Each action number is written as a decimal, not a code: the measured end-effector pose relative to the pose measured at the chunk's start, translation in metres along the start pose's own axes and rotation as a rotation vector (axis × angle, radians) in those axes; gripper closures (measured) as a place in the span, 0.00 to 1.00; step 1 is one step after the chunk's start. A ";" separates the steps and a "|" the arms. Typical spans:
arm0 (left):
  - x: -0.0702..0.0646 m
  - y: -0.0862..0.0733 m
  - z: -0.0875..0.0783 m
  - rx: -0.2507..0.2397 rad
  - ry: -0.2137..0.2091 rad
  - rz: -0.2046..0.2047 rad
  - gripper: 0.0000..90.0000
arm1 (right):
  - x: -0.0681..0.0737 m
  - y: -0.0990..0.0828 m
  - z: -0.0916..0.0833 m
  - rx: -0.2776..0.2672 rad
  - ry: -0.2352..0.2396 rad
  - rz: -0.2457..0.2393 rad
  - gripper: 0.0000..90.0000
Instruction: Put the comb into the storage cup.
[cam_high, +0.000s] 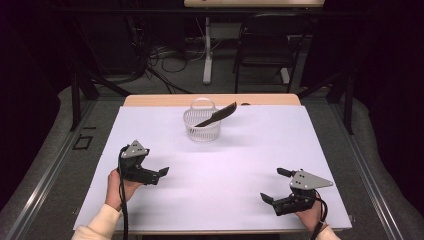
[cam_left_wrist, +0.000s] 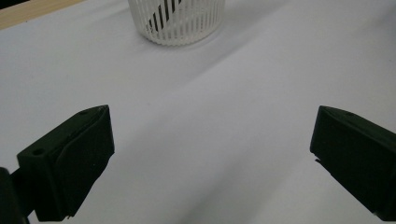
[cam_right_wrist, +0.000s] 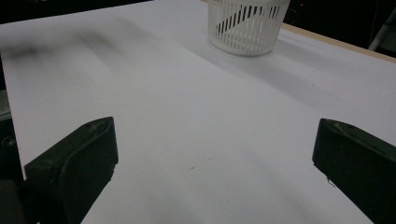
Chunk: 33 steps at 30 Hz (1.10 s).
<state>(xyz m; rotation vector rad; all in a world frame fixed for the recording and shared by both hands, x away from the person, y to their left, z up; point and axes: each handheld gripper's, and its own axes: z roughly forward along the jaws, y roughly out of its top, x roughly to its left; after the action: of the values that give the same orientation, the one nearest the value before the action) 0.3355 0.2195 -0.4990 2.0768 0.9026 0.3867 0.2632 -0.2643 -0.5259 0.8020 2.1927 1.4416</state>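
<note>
Both tools, left (cam_high: 159, 172) & right (cam_high: 275, 185), sat released on desk (cam_high: 250, 150); knife (cam_high: 216, 116) leaned in basket (cam_high: 202, 126), blade propped on rim.

Bright, evenly lit white table (cam_high: 225, 165) against dark surroundings; soft shadows, slight blur in both gripper views.

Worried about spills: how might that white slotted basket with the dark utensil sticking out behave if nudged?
The white basket looks like thin slotted plastic, so probably light and apt to slide on the smooth table. The dark utensil leans well past its rim, so a push may tip it that way. Its slats likely flex if squeezed.
</note>
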 end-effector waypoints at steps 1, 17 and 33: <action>0.000 -0.002 -0.001 -0.002 0.002 -0.001 0.00 | 0.000 0.000 0.000 0.000 0.000 0.002 0.00; -0.004 -0.030 -0.016 -0.022 0.023 -0.038 0.00 | 0.000 0.000 0.001 0.000 0.000 0.001 0.00; -0.012 -0.051 -0.020 -0.014 0.024 -0.048 0.00 | 0.000 0.000 0.001 0.002 -0.002 -0.001 0.00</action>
<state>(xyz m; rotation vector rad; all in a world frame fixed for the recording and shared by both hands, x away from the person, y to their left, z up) 0.2926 0.2426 -0.5259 2.0380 0.9600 0.3922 0.2637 -0.2632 -0.5267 0.8033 2.1929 1.4374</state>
